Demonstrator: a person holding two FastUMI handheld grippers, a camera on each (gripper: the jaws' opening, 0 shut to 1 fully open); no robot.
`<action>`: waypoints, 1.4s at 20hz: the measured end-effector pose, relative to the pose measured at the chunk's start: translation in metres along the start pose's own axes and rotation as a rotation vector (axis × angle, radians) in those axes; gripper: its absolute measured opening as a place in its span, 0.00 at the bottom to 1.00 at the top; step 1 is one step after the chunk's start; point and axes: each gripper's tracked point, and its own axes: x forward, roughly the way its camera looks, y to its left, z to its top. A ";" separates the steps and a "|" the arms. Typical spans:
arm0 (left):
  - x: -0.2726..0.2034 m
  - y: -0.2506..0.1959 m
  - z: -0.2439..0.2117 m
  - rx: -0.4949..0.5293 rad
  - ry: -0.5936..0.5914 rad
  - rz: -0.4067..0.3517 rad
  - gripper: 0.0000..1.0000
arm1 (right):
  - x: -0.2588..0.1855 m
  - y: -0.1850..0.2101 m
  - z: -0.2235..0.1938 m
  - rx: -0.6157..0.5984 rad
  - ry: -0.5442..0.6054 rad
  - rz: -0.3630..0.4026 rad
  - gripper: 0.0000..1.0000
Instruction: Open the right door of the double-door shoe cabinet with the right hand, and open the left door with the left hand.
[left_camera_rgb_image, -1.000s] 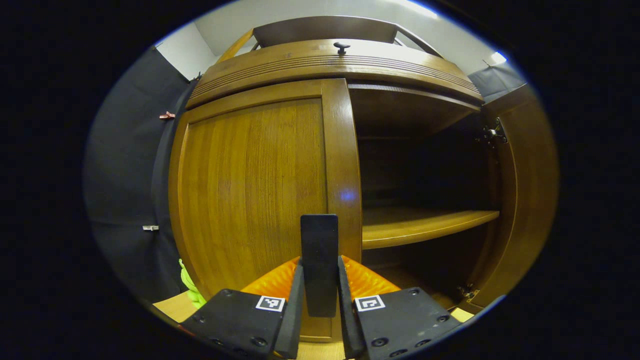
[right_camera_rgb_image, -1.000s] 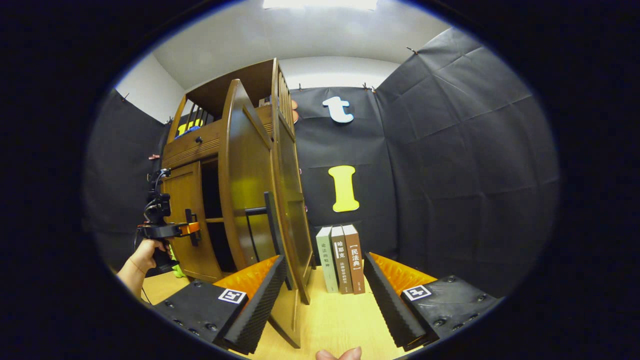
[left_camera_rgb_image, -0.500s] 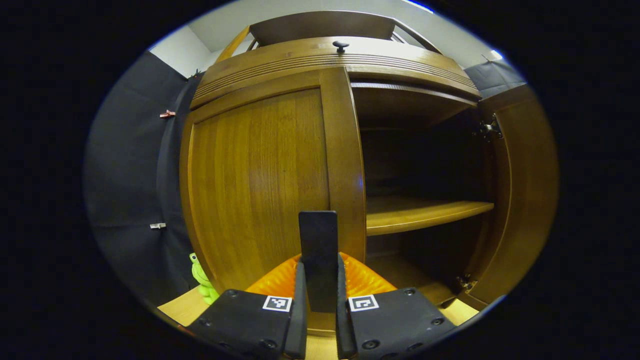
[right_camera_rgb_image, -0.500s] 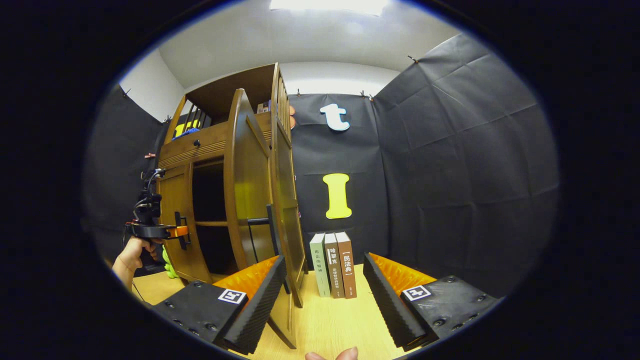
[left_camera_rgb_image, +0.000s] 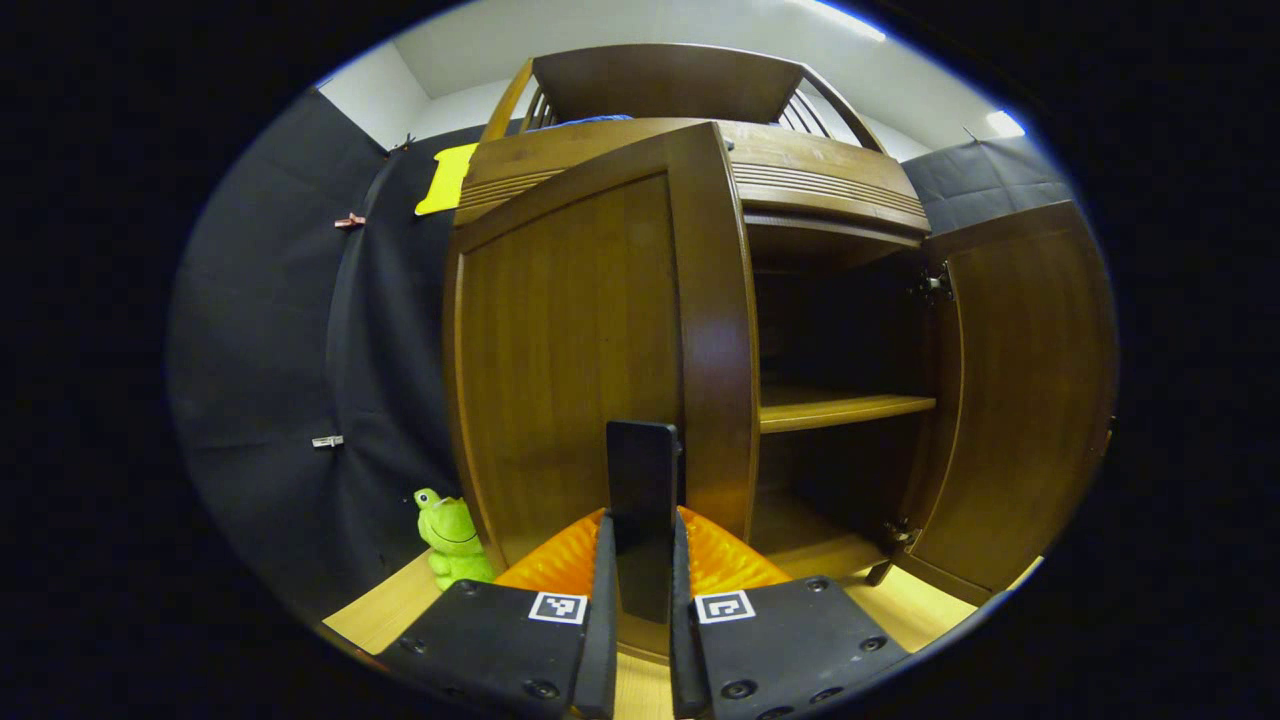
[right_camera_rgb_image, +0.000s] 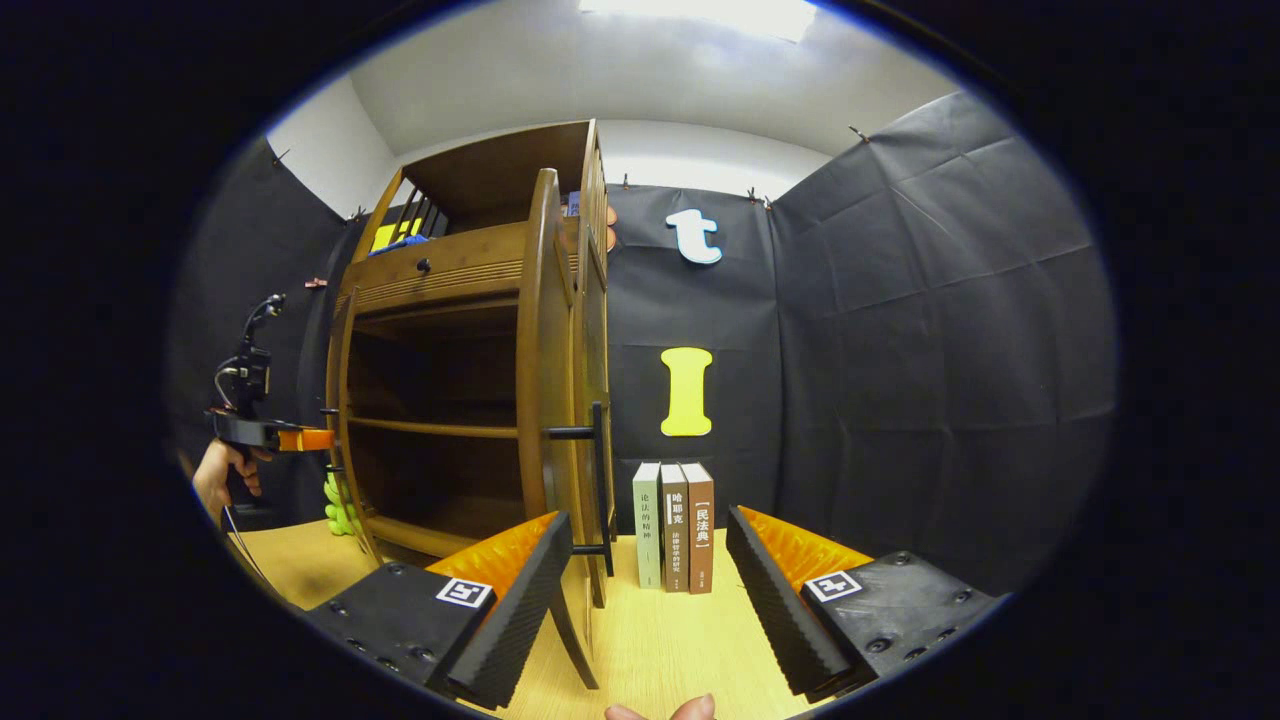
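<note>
Now left hand-held gripper (left_camera_rgb_image: 640, 600) grips handle (left_camera_rgb_image: 642, 500) — left door (left_camera_rgb_image: 570, 350) ajar.

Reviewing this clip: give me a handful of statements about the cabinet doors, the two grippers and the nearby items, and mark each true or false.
1. The left gripper is shut on the left door's handle. True.
2. The right door is closed. False: it stands swung open, showing the shelf.
3. The right gripper grips the right door's handle. False: its fingers are spread apart, holding nothing.
4. Three books stand upright beside the cabinet. True.
5. A green frog toy sits inside the cabinet on the shelf. False: it sits outside, by the left door.
</note>
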 end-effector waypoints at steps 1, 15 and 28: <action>-0.006 0.006 -0.002 0.007 0.003 0.003 0.25 | -0.003 0.003 0.001 0.004 0.003 0.000 1.00; -0.065 0.084 -0.009 -0.034 -0.003 0.072 0.16 | -0.029 0.080 0.010 0.034 0.003 0.133 0.97; -0.086 0.165 -0.016 -0.016 0.006 0.128 0.08 | -0.017 0.134 -0.001 0.047 0.027 0.191 0.98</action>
